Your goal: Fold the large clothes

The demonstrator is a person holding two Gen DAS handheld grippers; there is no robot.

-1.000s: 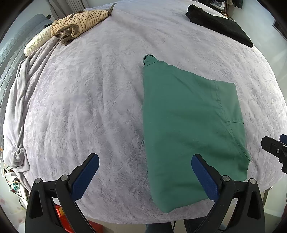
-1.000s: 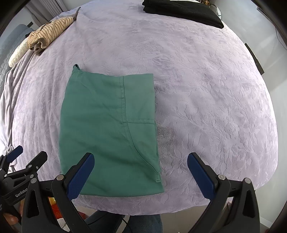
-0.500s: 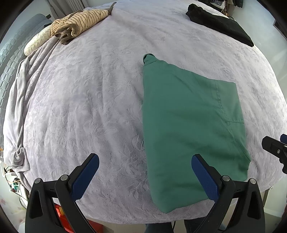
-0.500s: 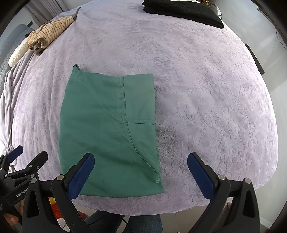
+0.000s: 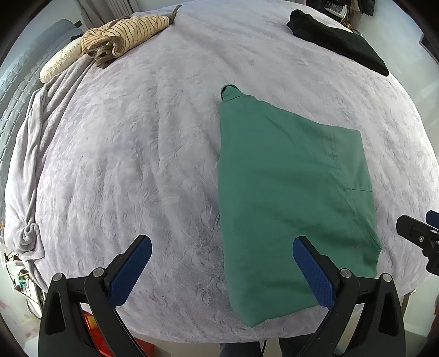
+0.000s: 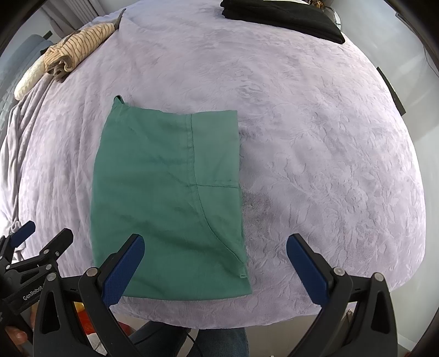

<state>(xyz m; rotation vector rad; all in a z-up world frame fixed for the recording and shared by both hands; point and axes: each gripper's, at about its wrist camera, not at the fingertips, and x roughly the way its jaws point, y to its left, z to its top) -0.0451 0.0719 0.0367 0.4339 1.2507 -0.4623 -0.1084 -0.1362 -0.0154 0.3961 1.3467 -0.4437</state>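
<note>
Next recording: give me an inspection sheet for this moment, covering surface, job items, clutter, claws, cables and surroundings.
Surface: lilac bedspread, bunched at the left edge.
Job's things: green garment folded flat near the front edge.
Clutter: striped garment crumpled far left beside a cream pillow; black garment folded far right.
Claws: left claw and right claw both open, holding nothing.
Cables: thin wires beyond the left edge.
Surroundings: blurred.

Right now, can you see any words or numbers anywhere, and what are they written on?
"GenRobot", cut off at the picture's edge, in white letters on the black body of the left claw, seen in the right wrist view.
No readable text on the green garment, the striped garment, the black garment or the bedspread.
</note>
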